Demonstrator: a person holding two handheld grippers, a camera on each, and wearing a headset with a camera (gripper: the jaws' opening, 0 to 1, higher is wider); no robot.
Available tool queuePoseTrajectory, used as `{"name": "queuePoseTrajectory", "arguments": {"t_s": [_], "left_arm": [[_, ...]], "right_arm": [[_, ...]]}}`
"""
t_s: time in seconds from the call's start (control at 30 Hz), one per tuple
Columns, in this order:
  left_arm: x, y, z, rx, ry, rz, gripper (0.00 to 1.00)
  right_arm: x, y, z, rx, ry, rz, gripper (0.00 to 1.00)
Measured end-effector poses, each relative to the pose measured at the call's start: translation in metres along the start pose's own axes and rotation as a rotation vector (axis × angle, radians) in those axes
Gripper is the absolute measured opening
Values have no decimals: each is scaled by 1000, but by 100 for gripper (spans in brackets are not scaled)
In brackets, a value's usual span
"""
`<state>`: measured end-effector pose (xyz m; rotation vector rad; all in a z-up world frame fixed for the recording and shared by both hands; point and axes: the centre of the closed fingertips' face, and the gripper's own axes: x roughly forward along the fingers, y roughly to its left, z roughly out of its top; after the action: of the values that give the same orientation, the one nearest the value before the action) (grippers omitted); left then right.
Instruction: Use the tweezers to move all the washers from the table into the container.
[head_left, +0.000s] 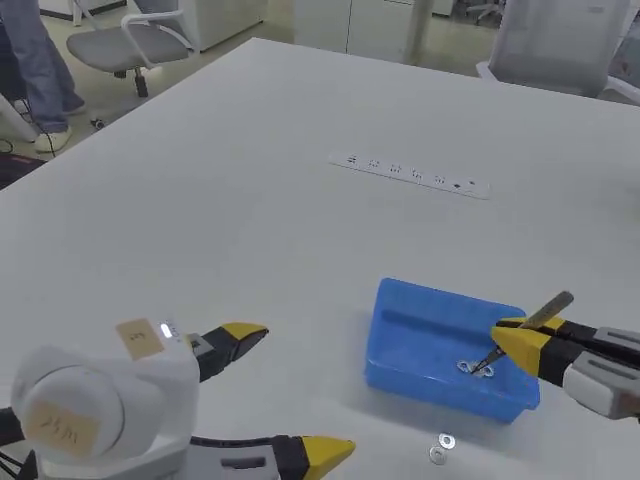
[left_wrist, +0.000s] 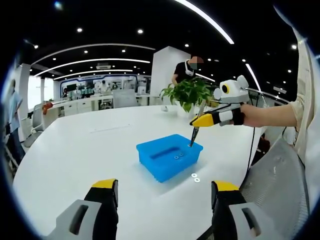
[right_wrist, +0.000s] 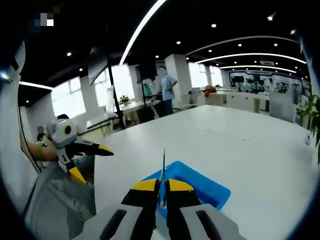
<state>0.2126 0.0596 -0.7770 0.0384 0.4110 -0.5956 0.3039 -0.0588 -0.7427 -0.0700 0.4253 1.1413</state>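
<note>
A blue container (head_left: 415, 345) (left_wrist: 160, 161) (right_wrist: 202, 189) sits on the white table, with two washers (head_left: 476, 370) (left_wrist: 177, 156) lying inside it. Two more washers (head_left: 441, 447) (left_wrist: 195, 177) lie on the table just in front of it. My right gripper (head_left: 522, 338) (left_wrist: 201, 120) (right_wrist: 162, 187) is shut on the tweezers (head_left: 505, 345) (left_wrist: 194, 134) (right_wrist: 163, 172). Their tips point down into the container beside the washers there. My left gripper (head_left: 290, 395) (left_wrist: 165, 187) hovers open and holds nothing, to the left of the container.
A flush socket strip (head_left: 410, 175) runs across the table (head_left: 250, 200) beyond the container. Office chairs (head_left: 130, 45) stand past the far-left edge. A potted plant (left_wrist: 187, 92) stands at the table's far end, with a person behind it.
</note>
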Motion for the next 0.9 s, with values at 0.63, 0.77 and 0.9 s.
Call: {"name": "queuePoseTrajectory", "arguments": {"t_s": [0.63, 0.77, 0.9], "left_arm": [[0, 0, 0, 0, 2, 1, 77], [0, 0, 0, 2, 2, 1, 77], [0, 1, -1, 4, 4, 3, 77]], "right_arm": [[51, -35, -17, 38, 89, -7, 2], [57, -40, -26, 39, 121, -15, 2], [61, -41, -33, 31, 146, -13, 2]]}}
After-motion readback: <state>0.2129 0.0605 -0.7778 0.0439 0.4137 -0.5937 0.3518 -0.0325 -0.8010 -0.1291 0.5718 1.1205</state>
